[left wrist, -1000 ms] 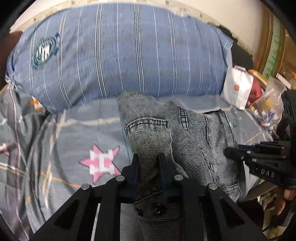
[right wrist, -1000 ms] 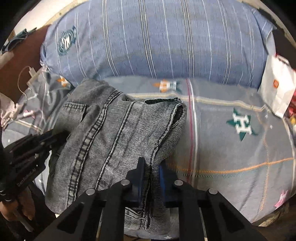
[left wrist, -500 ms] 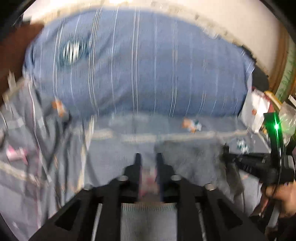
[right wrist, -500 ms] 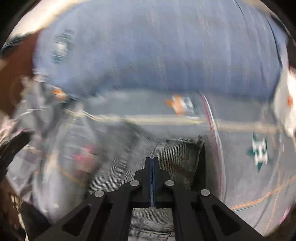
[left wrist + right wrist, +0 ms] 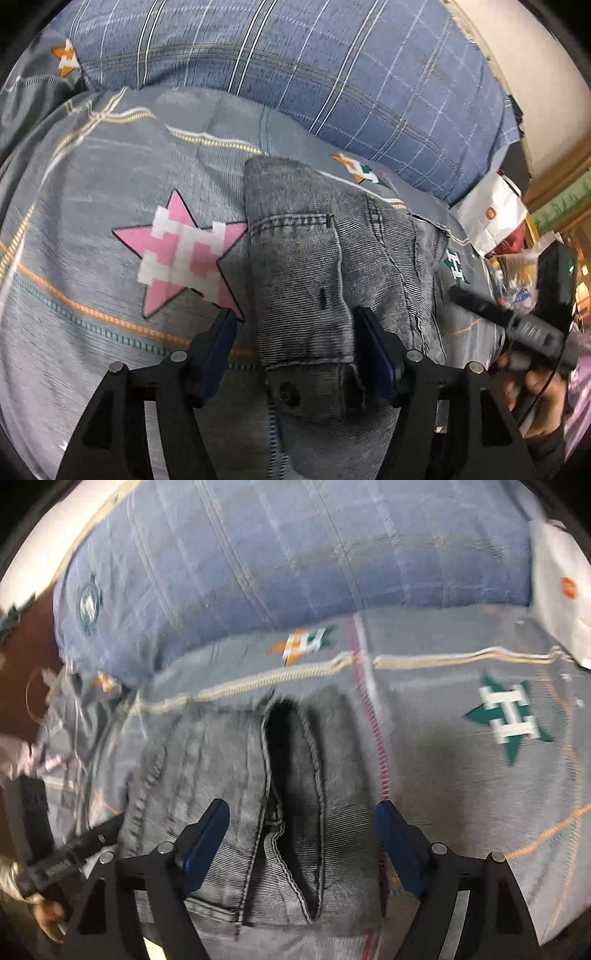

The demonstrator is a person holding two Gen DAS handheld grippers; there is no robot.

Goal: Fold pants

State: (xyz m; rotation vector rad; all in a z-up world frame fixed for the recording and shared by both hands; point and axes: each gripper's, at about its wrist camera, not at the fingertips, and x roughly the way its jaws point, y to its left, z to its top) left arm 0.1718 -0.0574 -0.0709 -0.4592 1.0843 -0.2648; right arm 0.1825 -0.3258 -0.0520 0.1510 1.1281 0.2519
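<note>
- Jeans lie folded on your bedspread, near its front edge; open cloth either side.
- Left gripper and right gripper point steeply down, jaws just opened, straddling denim unpressed.

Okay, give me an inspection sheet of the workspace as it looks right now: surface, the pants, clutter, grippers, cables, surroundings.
Surface: grey bedspread with star prints; a pink star lies left of the pants.
Job's things: grey denim pants lie folded on the bedspread, a hem opening facing the right wrist camera.
Clutter: white paper bag and blurred packets at the bed's right edge.
Grippers: left gripper and right gripper have just been opening; jaws stand wide either side of the denim, pads not pressing.
Cables: thin white cord at the left edge, blurred.
Surroundings: blue plaid pillow behind the pants; pale wall beyond.
</note>
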